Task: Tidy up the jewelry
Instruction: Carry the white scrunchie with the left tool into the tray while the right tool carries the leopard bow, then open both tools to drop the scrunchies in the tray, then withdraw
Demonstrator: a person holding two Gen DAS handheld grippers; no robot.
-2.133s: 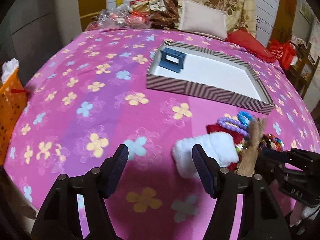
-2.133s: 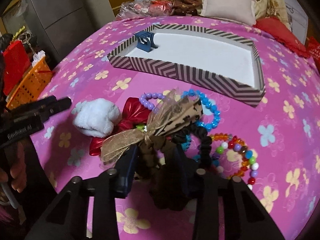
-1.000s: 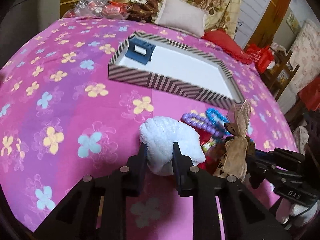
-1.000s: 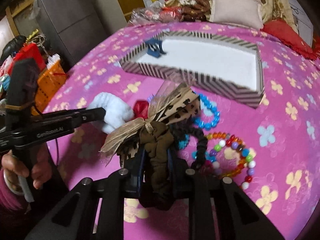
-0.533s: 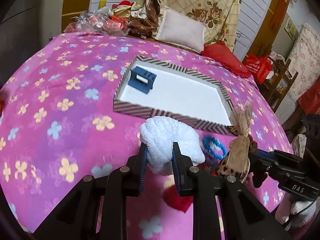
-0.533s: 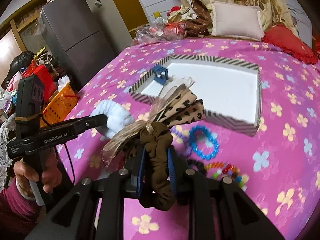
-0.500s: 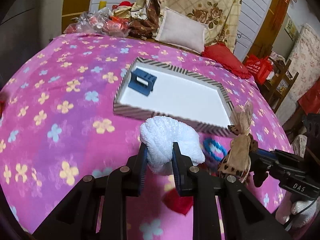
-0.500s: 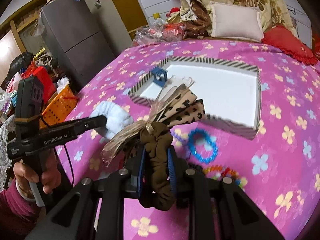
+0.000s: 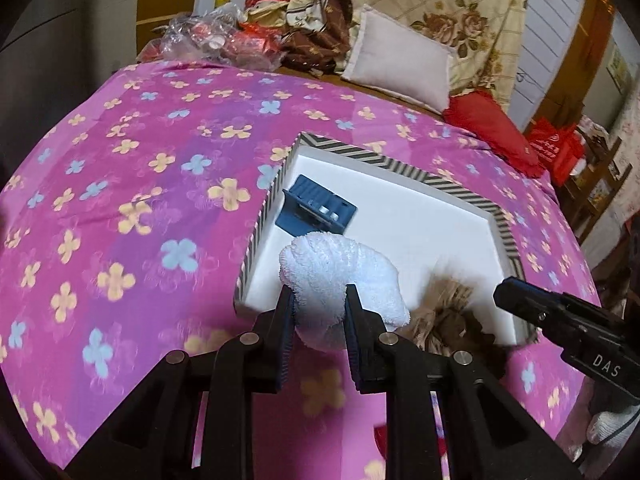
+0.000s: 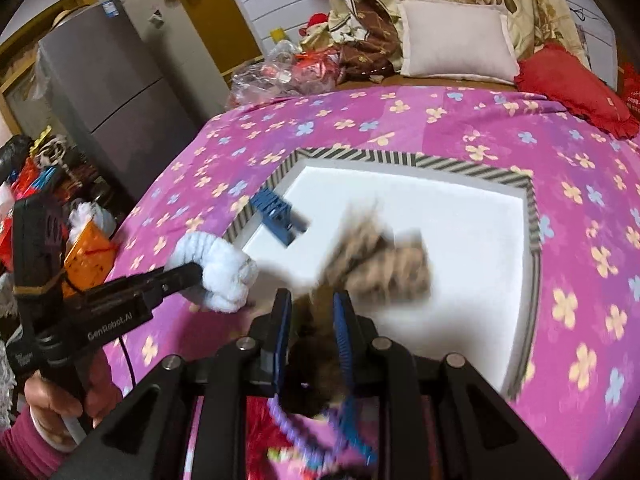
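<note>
My left gripper (image 9: 319,304) is shut on a fluffy white scrunchie (image 9: 340,268) and holds it in the air over the near left part of the striped tray (image 9: 400,168). My right gripper (image 10: 310,308) is shut on a brown scrunchie with a leopard-print bow (image 10: 380,264), blurred by motion, above the tray's (image 10: 400,158) near edge. The bow also shows in the left wrist view (image 9: 444,312), and the white scrunchie in the right wrist view (image 10: 220,268). A blue hair clip (image 9: 316,208) (image 10: 276,216) lies in the tray's left corner.
Bead bracelets (image 10: 316,432) and a red bow (image 10: 256,440) lie on the pink flowered bedspread (image 9: 120,208) below my right gripper. Pillows (image 9: 400,56) and bags (image 9: 208,36) are at the bed's far end. An orange basket (image 10: 86,252) and a grey fridge (image 10: 108,92) stand at the left.
Both grippers have lifted and moved forward with their scrunchies, from in front of the tray to over its near side. The bracelets stayed behind on the bedspread.
</note>
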